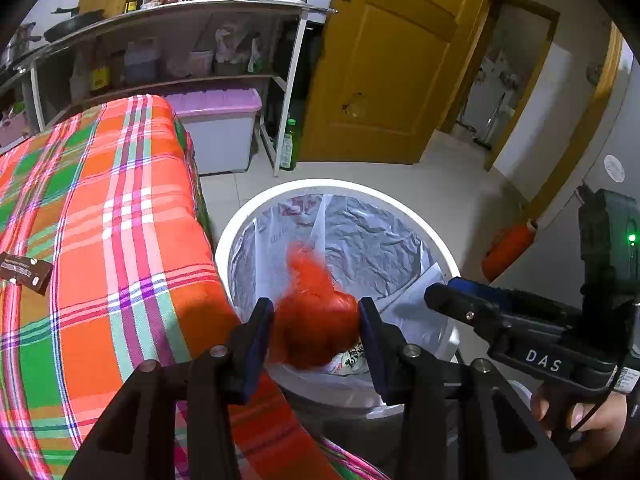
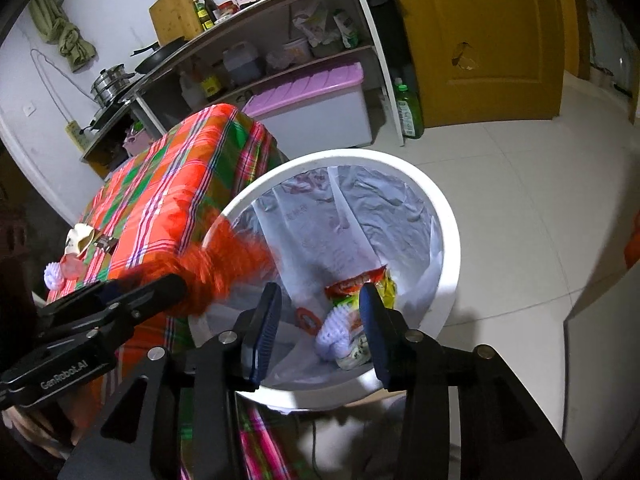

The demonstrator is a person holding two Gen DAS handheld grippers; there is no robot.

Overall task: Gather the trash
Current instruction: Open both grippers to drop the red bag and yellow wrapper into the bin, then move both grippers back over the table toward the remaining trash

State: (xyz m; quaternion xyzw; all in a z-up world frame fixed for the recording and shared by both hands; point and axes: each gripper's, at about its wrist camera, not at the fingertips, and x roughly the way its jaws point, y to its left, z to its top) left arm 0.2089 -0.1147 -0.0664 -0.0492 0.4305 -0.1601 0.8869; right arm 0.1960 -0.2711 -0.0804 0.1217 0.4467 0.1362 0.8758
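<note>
Orange and blurred, a crumpled plastic bag (image 1: 316,320) is pinched between the pads of the left claw (image 1: 316,334) above the near rim of a white bin (image 1: 240,224). Its loose upper end smears into a streak, so its shape is hard to make out. From the right wrist view the same bag (image 2: 224,260) hangs over the bin's left edge, partly hidden behind the left claw's dark body.

The right claw (image 2: 320,334) is spread with nothing between its pads, held over the bin's near side; below it lie a white mesh wrapper (image 2: 332,332) and printed snack packets (image 2: 360,280), partly screened by the fingers. A white liner (image 1: 360,232) covers the bin's inside. The hand (image 1: 580,420) gripping the right claw's handle shows only at the frame's lower right, cut off by the edge.

Left of the bin stands a desk under a plaid cloth (image 1: 100,208), where a dark wrapper (image 1: 26,272) lies near the left edge. Far off are a shelf (image 1: 180,16) and a yellow door (image 1: 384,60).
</note>
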